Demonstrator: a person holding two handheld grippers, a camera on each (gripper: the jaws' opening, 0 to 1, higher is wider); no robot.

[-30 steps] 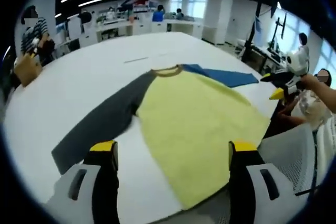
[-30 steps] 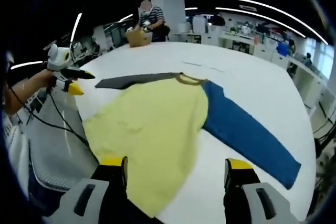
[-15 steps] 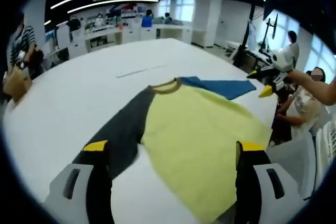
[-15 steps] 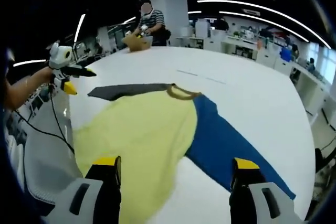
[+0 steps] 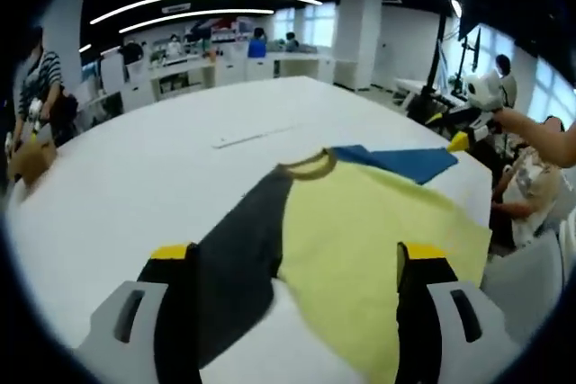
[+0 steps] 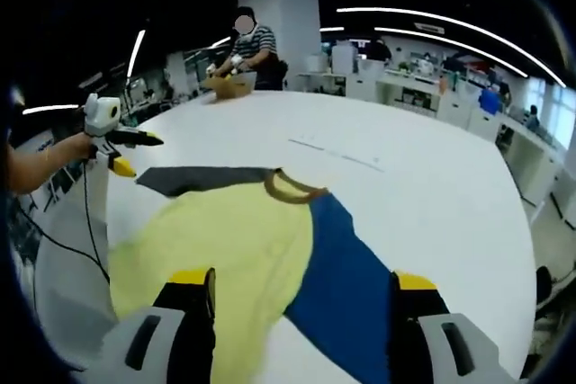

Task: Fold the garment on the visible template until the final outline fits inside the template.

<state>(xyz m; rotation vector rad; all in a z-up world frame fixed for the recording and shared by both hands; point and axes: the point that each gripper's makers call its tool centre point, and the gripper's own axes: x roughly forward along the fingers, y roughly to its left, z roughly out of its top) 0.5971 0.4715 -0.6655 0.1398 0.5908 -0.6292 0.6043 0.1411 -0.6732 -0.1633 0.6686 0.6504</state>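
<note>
1. The yellow shirt (image 5: 378, 240) runs out of sight at the bottom of the left gripper view, its hem cut off between the left gripper (image 5: 292, 263) jaws.
2. The grey sleeve (image 5: 238, 263) passes behind the left-hand jaw — its cuff is hidden.
3. In the right gripper view, the blue sleeve (image 6: 337, 285) drops below the frame between the right gripper (image 6: 301, 285) jaws; its end cannot be seen.
4. The template outline cannot be made out on the white table (image 6: 432, 177).
5. Distant desks (image 5: 225, 65) — blurred, contents unreadable.

Yellow shirt (image 5: 378, 222), grey and blue sleeves, on white table (image 5: 135, 168).
</note>
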